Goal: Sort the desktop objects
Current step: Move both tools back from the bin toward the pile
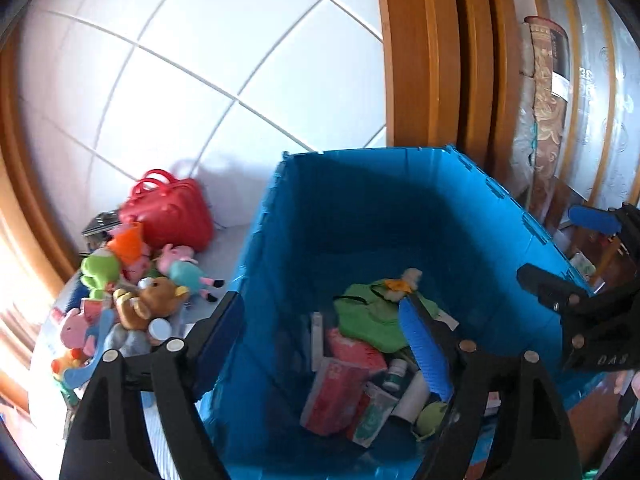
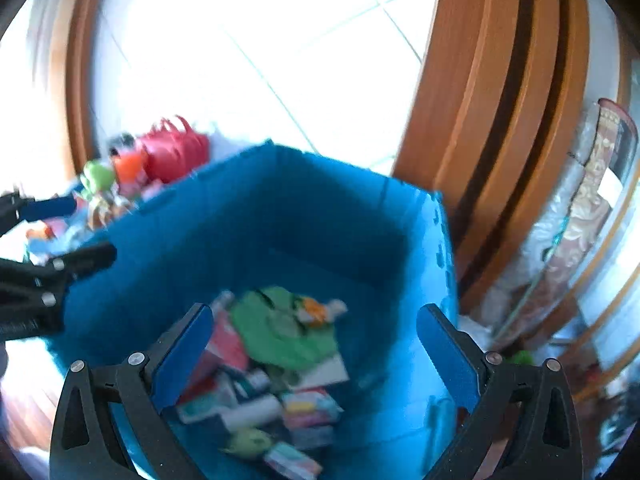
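A blue plastic crate point(image 1: 280, 216) holds a green cloth point(image 1: 372, 320), red and white boxes point(image 1: 340, 384) and small bottles. My left gripper point(image 1: 324, 324) is open and empty above the crate's left part. My right gripper point(image 2: 316, 336) is open and empty over the crate point(image 2: 280, 216); its view is blurred. The right gripper also shows at the right edge of the left wrist view point(image 1: 560, 248), over the crate's right rim. A pile of plush toys point(image 1: 140, 292) lies on the table left of the crate.
A red handbag point(image 1: 168, 212) stands behind the toys. A white tiled wall is behind. Wooden door frames point(image 1: 432, 60) and a wrapped rolled item point(image 1: 544, 120) stand to the right of the crate.
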### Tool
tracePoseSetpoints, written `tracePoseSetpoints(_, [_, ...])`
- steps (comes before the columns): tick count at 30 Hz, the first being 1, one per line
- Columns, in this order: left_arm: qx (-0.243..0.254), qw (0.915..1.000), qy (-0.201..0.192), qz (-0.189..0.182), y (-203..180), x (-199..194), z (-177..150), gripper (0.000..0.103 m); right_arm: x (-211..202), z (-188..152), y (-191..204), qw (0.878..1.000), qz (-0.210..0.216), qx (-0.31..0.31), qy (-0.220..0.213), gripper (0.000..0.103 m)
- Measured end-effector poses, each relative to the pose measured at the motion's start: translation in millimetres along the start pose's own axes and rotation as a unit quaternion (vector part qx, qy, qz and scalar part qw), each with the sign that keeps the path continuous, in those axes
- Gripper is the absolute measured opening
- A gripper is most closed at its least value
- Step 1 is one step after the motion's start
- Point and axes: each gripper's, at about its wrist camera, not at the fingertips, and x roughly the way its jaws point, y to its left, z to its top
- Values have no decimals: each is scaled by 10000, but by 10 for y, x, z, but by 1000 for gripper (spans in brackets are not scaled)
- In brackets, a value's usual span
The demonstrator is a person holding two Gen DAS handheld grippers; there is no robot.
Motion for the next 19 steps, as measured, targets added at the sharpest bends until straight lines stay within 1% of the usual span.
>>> tracePoseSetpoints(4, [-140,9999,-53,86,27,-128,-54,80,-63,-17,64,10000,-51,21,-30,103])
tracePoseSetpoints(7, [-107,9999,-2,98,-8,-140,-80,80,-90,-89,58,9997,60,233,81,103])
tracePoseSetpoints(9, [-70,10000,0,68,-48,-160,-110,80,-103,-144,20,9989,59,433,173,103])
tracePoseSetpoints(14, [-34,10000,2,-80,-132,-210,-155,80,-149,-253,-29,9972,-166,615,382,103])
tracePoseSetpoints(19, [13,9999,-20,-152,-201,-252,-173,80,-230,-327,-45,9967,-259,659,408,103])
